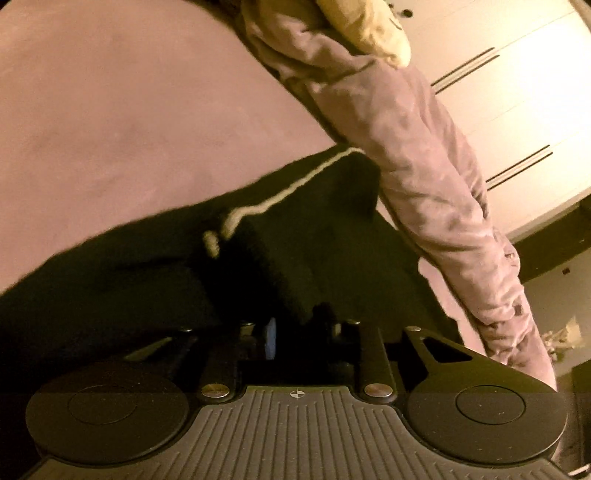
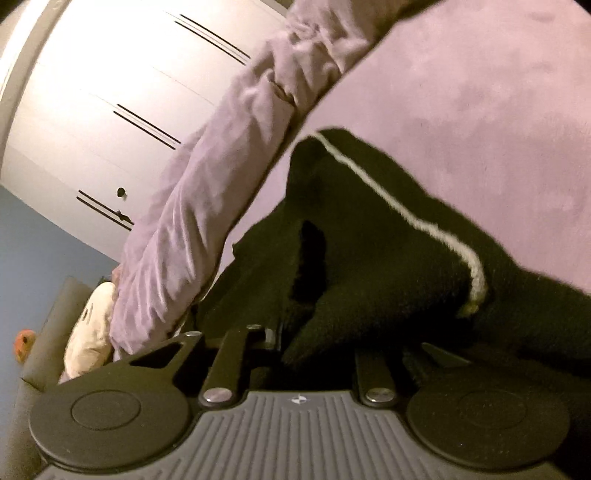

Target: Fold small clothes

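Observation:
A black garment [image 1: 295, 229] with a thin white stripe [image 1: 291, 188] lies on a pink bedsheet [image 1: 129, 110]. In the left wrist view its near edge runs into my left gripper [image 1: 295, 332], whose jaws stand close together with the dark fabric between them; a blue pad [image 1: 271, 341] shows beside the cloth. The right wrist view shows the same black garment [image 2: 369, 240], bunched and lifted at its near edge, with the stripe [image 2: 406, 210] curving across it. My right gripper [image 2: 314, 343] is shut on that bunched fabric. Cloth hides both sets of fingertips.
A rumpled roll of pink bedding [image 1: 424, 166] [image 2: 207, 206] runs along the bed's edge. Beyond it stands a white wardrobe [image 1: 517, 92] [image 2: 110, 92]. A cream cloth [image 1: 369, 29] lies on the roll. In the right wrist view, a cream cushion [image 2: 92, 332] and an orange object [image 2: 24, 341] sit low left.

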### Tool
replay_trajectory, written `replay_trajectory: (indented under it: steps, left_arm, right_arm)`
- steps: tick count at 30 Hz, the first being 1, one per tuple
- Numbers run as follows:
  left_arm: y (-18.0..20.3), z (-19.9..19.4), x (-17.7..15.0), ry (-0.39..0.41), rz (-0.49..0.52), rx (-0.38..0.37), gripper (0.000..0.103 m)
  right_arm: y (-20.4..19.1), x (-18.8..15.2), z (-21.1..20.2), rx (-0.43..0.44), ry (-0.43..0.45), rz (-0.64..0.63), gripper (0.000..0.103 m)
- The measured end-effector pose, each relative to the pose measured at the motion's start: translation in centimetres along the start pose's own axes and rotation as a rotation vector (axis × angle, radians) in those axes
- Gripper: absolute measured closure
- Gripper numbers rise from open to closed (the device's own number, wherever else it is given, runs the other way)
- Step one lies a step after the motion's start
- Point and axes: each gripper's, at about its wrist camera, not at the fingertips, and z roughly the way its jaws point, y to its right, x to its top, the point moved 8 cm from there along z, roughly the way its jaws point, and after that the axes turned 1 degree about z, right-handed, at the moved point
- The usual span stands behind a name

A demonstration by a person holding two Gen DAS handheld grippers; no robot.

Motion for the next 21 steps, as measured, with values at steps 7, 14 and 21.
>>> replay_trajectory:
  steps: [7, 14, 21]
  left_arm:
    - [2.1, -2.0, -1.2, 0.009, 0.347, 0.107, 0.028]
    - [-0.8, -10.2, -7.7, -0.080, 0.429, 0.098, 0.011]
    - [-3.4, -17.2, -14.4, -0.070, 0.673, 0.230, 0.008]
  right_arm:
    - [-0.4, -0.6, 0.1, -0.105, -0.063, -0.207, 0.064]
    - [-0.8, -5.5, -10.3, -0.126, -0.140, -0.434, 0.057]
    - [4.8, -12.6, -21.8, -0.175, -0.148, -0.403, 0.055]
